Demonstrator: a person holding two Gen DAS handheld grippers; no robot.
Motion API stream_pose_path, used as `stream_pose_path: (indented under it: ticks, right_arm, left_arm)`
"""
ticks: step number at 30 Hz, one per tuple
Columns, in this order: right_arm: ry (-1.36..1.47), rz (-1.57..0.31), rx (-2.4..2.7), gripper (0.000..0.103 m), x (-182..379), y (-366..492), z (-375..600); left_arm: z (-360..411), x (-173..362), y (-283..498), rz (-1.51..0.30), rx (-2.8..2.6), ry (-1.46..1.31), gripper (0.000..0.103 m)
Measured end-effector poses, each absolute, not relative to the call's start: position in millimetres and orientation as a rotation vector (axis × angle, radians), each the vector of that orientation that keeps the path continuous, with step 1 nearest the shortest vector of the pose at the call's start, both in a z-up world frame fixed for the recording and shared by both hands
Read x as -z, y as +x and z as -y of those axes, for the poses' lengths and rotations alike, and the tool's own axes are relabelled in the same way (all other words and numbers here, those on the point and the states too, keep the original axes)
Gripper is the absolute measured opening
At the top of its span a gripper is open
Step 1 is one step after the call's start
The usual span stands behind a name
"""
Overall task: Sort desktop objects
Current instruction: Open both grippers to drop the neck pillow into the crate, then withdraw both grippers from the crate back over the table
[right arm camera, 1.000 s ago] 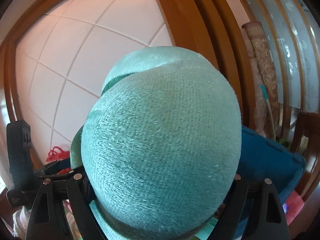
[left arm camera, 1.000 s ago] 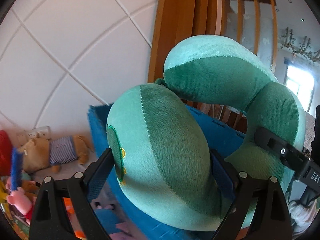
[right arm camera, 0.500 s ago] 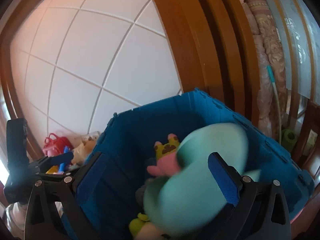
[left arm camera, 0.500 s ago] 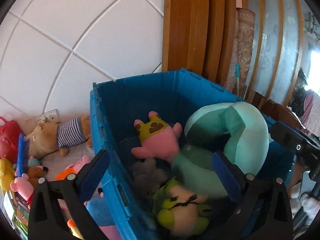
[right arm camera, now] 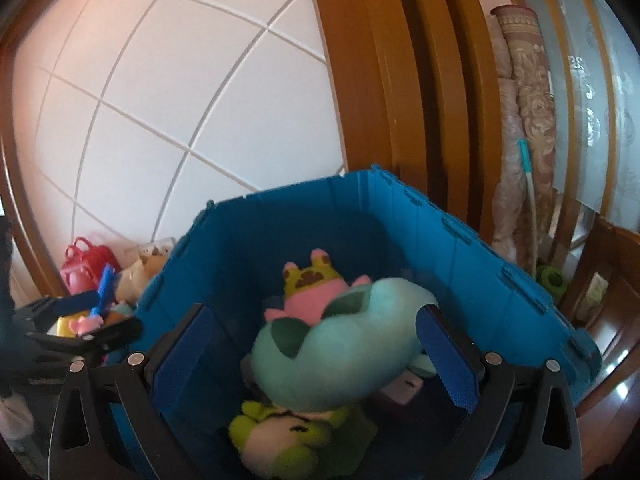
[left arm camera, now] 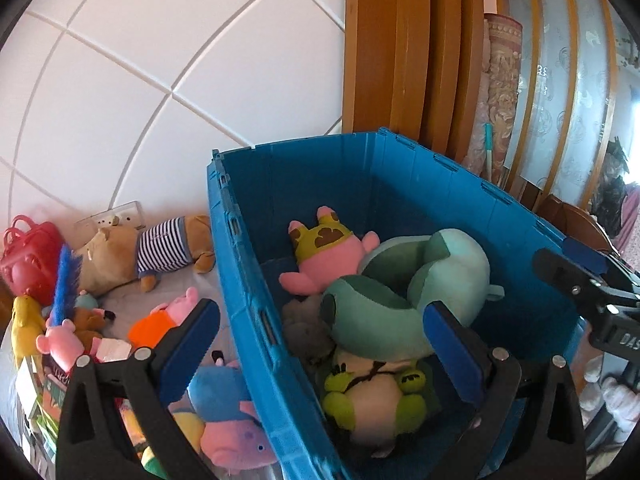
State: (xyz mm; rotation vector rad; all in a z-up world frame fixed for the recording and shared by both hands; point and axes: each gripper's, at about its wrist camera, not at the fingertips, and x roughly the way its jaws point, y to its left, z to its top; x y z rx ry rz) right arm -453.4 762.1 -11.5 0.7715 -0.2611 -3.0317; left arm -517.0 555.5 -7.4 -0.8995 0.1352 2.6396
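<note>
Both grippers wide, empty: left gripper (left arm camera: 320, 344), right gripper (right arm camera: 320, 344). Green neck pillow (left arm camera: 404, 292) ahead between fingers, inside blue crate (left arm camera: 400, 168).

The green neck pillow (left arm camera: 404, 300) is covered in soft matt plush. The blue crate (left arm camera: 248, 312) is moulded from smooth, ribbed plastic. Varnished wood (right arm camera: 360, 80) is seen glossy beside smooth white wall tiles (left arm camera: 160, 60).
</note>
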Motion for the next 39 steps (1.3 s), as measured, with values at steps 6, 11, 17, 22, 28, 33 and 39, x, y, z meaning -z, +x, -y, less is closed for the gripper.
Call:
stream_pose_path:
  ticks: [6, 11, 17, 22, 28, 33, 39]
  right_arm:
    - [0.787, 0.226, 3.020, 0.103, 19, -439, -755]
    - [0.772, 0.209, 3.029, 0.103, 19, -426, -744]
    - [0.748, 0.207, 3.064, 0.103, 21, -391, -716]
    - [0.753, 0.184, 3.076, 0.103, 25, -354, -667]
    - [0.725, 0.121, 3.088, 0.103, 36, -310, -601]
    - [0.720, 0.088, 3.071, 0.103, 56, -279, -554]
    - [0.723, 0.098, 3.028, 0.103, 79, -263, -528]
  left_arm:
    - [-542, 7, -484, -0.114, -2.667, -0.865, 0.103]
    - [-521, 8, -454, -0.100, -2.687, -0.828, 0.103]
    - [-483, 17, -413, -0.100, -2.673, -0.787, 0.103]
    - [-440, 29, -375, -0.106, -2.674, -0.769, 0.103]
    - [-382, 49, -334, -0.092, -2.698, -0.768, 0.103]
    - [-337, 68, -309, -0.075, -2.735, -0.814, 0.103]
    - [-300, 87, -286, -0.064, -2.810, -0.852, 0.103]
